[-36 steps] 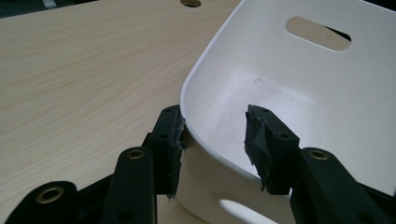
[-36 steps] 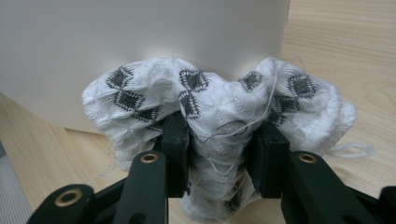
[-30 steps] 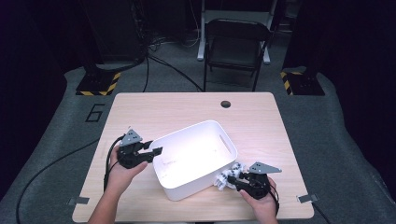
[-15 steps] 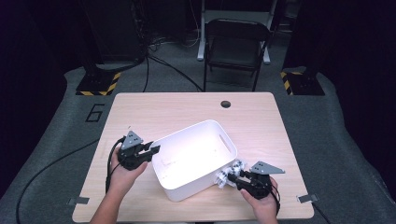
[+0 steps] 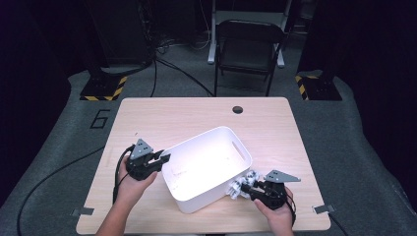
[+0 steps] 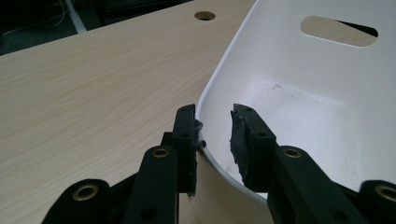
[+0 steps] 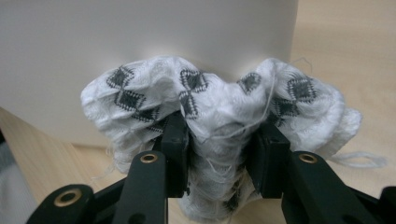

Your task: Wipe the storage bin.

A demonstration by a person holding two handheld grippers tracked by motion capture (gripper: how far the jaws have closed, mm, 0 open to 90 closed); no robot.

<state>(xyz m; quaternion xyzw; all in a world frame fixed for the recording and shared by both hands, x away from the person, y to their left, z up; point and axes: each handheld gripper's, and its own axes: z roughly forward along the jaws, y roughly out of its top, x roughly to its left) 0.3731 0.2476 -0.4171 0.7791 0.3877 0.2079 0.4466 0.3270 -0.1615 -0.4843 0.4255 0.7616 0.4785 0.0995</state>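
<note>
**Cloth pinched at the bin's outer wall, rim straddled on the far side**

A white rectangular plastic bin [image 5: 206, 167] sits turned at an angle in the lower middle of the high view, on a pale wood-grain table [image 5: 196, 115]. A slot handle is cut into its upper right wall, and its floor is bare apart from a few faint marks.

The right gripper [image 5: 251, 189] shows at the lower right of that view, just beside the bin's lower right corner. Its jaws are pinching a bunched white woven cloth with small black diamond patterns [image 5: 242, 184]. In the right gripper view the cloth [image 7: 219, 112] bulges over and around both black jaws [image 7: 219, 154], with loose threads trailing at the right, and its top is pressed up against the bin's white outer wall [image 7: 140, 42], which takes up the upper part of that frame. The cloth is outside the bin, not in it.

The left gripper [image 5: 164, 158] lies at the lower left of the high view, at the bin's left corner. In the left gripper view its jaws [image 6: 215, 135] straddle the bin's curved rim [image 6: 210, 93]: the left one is touching the outer face, the right one stands inside with a small gap to the wall. The jaws have just been closing, with the rim between them.
</note>
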